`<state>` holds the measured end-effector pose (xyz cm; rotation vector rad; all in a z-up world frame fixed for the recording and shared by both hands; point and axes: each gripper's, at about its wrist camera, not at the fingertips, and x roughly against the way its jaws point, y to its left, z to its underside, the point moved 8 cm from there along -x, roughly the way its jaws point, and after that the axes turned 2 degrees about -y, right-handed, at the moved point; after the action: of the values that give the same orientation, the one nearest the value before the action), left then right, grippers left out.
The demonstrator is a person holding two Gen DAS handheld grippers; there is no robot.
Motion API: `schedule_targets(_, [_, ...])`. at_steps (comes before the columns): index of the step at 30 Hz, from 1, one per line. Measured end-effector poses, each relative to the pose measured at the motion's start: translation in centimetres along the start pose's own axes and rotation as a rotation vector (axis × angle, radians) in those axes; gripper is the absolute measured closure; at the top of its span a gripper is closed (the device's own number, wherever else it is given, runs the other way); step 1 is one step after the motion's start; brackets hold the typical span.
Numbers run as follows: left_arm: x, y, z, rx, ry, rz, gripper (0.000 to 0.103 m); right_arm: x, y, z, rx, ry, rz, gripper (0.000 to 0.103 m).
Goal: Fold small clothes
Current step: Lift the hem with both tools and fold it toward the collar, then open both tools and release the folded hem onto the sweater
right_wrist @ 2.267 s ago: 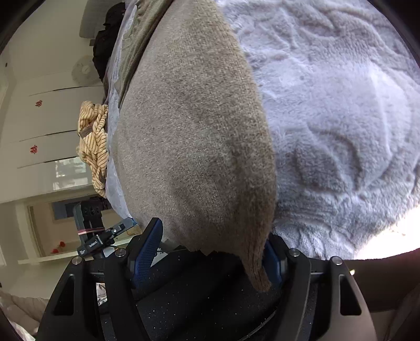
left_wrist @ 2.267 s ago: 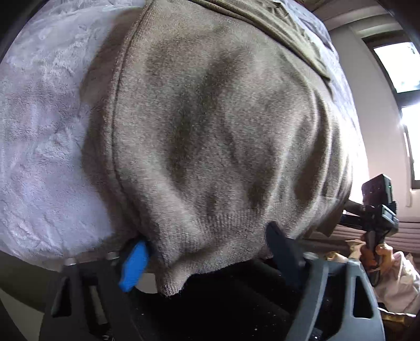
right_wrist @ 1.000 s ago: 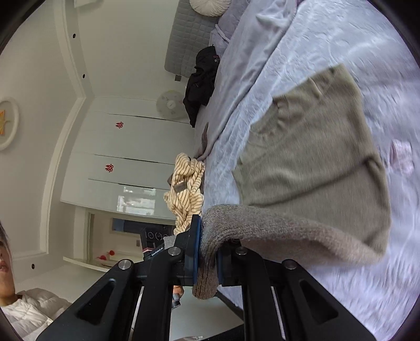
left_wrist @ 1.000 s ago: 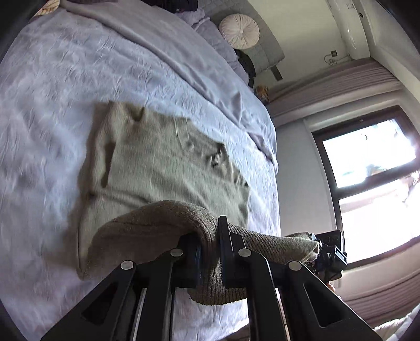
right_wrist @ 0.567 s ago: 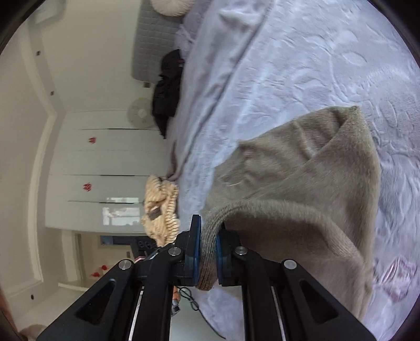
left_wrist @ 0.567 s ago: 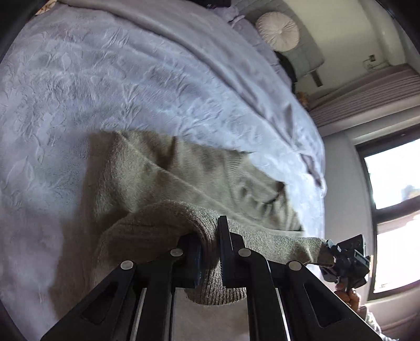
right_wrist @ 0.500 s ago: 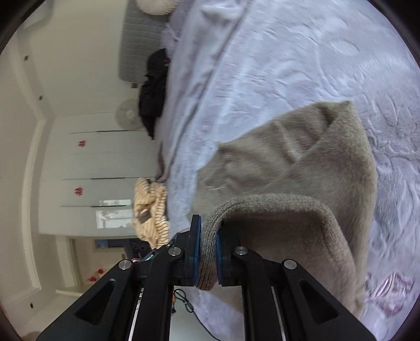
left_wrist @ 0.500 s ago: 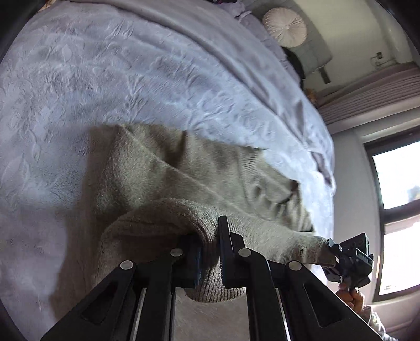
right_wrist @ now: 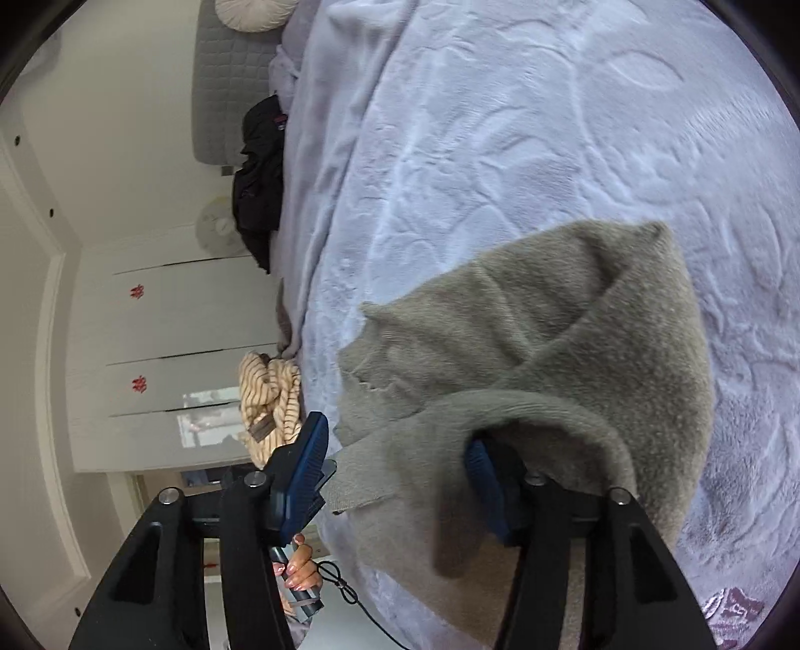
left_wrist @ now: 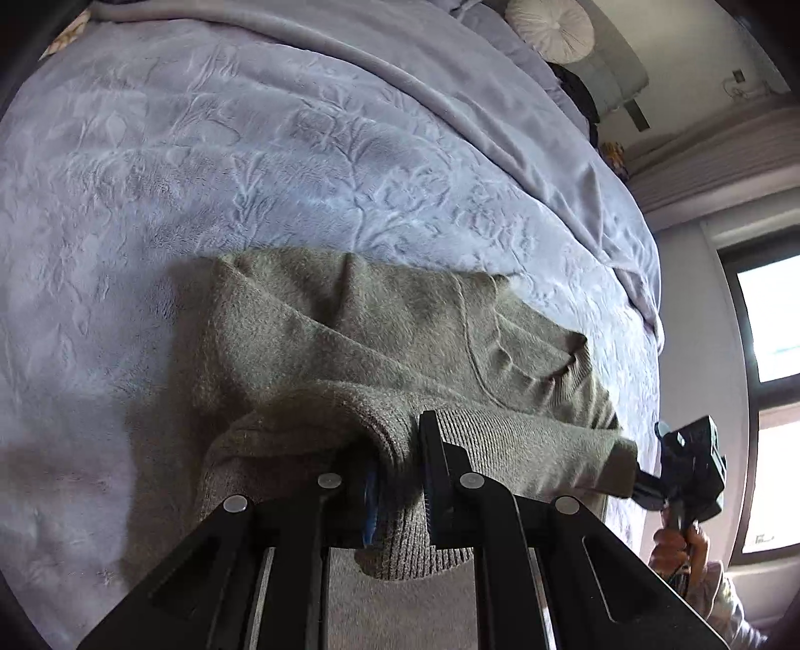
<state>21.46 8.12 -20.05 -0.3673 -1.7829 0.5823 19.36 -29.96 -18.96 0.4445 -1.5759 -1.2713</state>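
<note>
An olive-brown knit sweater [left_wrist: 380, 340] lies on the lavender bed blanket [left_wrist: 200, 150], its lower half doubled over toward the collar. The ribbed hem [left_wrist: 520, 445] stretches between both grippers. My left gripper [left_wrist: 400, 480] has its jaws opening; the hem fold sits loosely between them and a blue pad shows. In the right wrist view the sweater [right_wrist: 575, 325] is folded likewise. My right gripper [right_wrist: 395, 480] has its jaws opening wide, with the hem draped over the right-hand finger [right_wrist: 485, 480] and touching neither pad firmly. The right gripper [left_wrist: 690, 465] also shows at the hem's far end.
A yellow striped garment [right_wrist: 270, 395] and a black garment [right_wrist: 260, 185] lie at the bed's edge. A round cushion [left_wrist: 550, 25] sits at the headboard. White wardrobe doors [right_wrist: 150, 350] and a window [left_wrist: 770, 320] flank the bed. A hand [right_wrist: 300, 565] grips a handle.
Both grippers carried the hem forward and down over the sweater's upper part, doubling it. Since half a second ago the jaws of both have parted, the right far more.
</note>
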Motion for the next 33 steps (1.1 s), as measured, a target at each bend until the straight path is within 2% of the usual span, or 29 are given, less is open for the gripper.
schedule_targets(1, [-0.1, 0.0, 0.3, -0.009, 0.016, -0.006, 0.066, -0.1, 0.3, 0.2, 0.004, 0.01, -0.004, 0.043])
schedule_targets(2, [-0.1, 0.1, 0.6, -0.018, 0.021, -0.027, 0.042, -0.2, 0.4, 0.4, 0.002, 0.026, -0.005, 0.043])
schedule_targets(3, [-0.1, 0.2, 0.9, -0.038, 0.013, -0.058, 0.037, -0.3, 0.3, 0.7, -0.003, 0.042, -0.006, 0.043])
schedule_targets(5, [-0.6, 0.1, 1.6, -0.056, 0.039, -0.048, 0.037, -0.4, 0.1, 1.5, -0.018, 0.066, -0.011, 0.043])
schedule_targets(7, [-1.1, -0.1, 1.9, -0.029, 0.056, -0.017, 0.037, -0.5, -0.1, 2.3, -0.033, 0.083, -0.028, 0.044])
schedule_targets(10, [-1.2, -0.7, 1.0, 0.004, 0.027, 0.026, 0.037, -0.8, 0.3, 2.5, -0.051, 0.093, -0.09, 0.045])
schedule_targets(12, [-0.9, -1.0, -0.4, 0.047, -0.017, 0.048, 0.037, -0.8, 1.0, 1.5, -0.072, 0.055, -0.162, 0.045])
schedule_targets(15, [0.0, -1.1, -2.9, 0.079, -0.095, 0.033, 0.037, 0.0, 1.5, -0.7, -0.114, -0.039, -0.239, 0.045])
schedule_targets(18, [1.9, -1.3, -4.9, 0.079, -0.164, 0.02, 0.037, 1.1, 1.0, -2.8, -0.182, -0.135, -0.264, 0.044])
schedule_targets(20, [3.5, -1.6, -5.6, 0.048, -0.201, -0.006, 0.037, 1.8, 1.1, -3.5, -0.162, -0.162, -0.213, 0.044])
schedule_targets(22, [4.3, -1.7, -5.4, -0.009, -0.207, -0.045, 0.037, 2.3, 2.1, -3.2, -0.045, -0.137, -0.097, 0.044])
schedule_targets(26, [2.1, -1.6, -3.1, -0.134, -0.121, -0.16, 0.037, 1.3, 3.2, -1.4, 0.172, -0.037, 0.132, 0.044])
schedule_targets(29, [-1.0, -0.7, -1.2, -0.12, -0.072, -0.204, 0.037, -0.7, 2.9, -0.4, 0.235, 0.027, 0.212, 0.044])
schedule_targets(33, [-3.2, 1.9, -0.4, -0.064, -0.064, -0.314, 0.037, -2.5, 0.1, 0.1, 0.229, 0.043, 0.35, 0.045])
